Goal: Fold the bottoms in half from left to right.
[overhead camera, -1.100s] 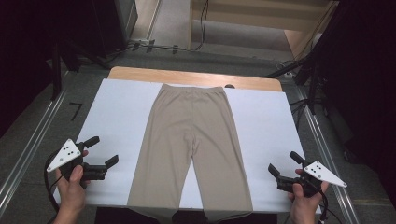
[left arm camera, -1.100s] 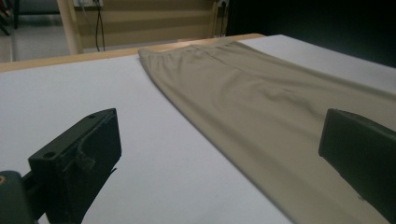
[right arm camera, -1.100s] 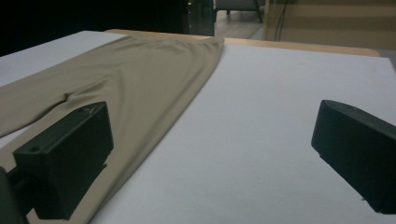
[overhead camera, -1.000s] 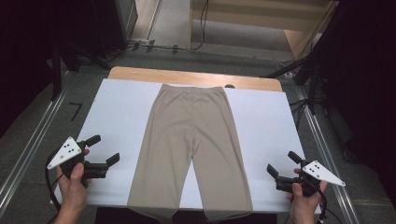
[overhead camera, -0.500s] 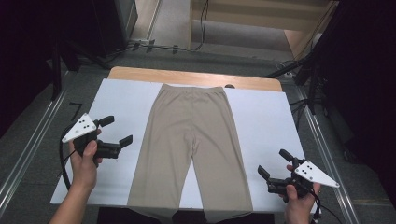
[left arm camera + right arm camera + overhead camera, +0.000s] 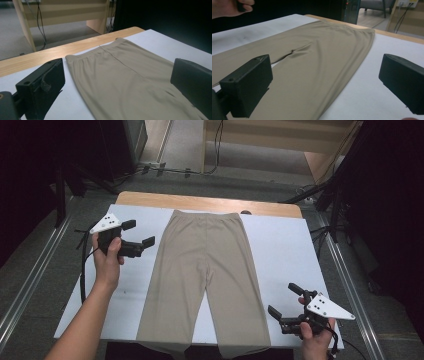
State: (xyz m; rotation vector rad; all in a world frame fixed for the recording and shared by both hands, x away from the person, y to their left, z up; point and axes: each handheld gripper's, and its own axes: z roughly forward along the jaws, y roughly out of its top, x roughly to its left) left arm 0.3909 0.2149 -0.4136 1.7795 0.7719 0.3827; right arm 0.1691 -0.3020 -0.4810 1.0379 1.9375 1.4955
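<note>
- Beige pants [image 6: 206, 270] lie flat on the white worktop [image 6: 280, 245].
- Left gripper [image 6: 140, 236], fingers apart, hovers beside the waistband.
- Right gripper [image 6: 284, 301], fingers apart, hovers near the leg hem.

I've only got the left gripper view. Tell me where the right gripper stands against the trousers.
Observer: The right gripper is by the near right corner of the white sheet, beside the hem of one leg of the trousers, not touching it.
Operator: Give me its jaws.
Observer: Wide apart, nothing between them.
Operator: Now report the hems.
Observer: Both legs lie flat and run to the sheet's near edge, hanging slightly over it.
</note>
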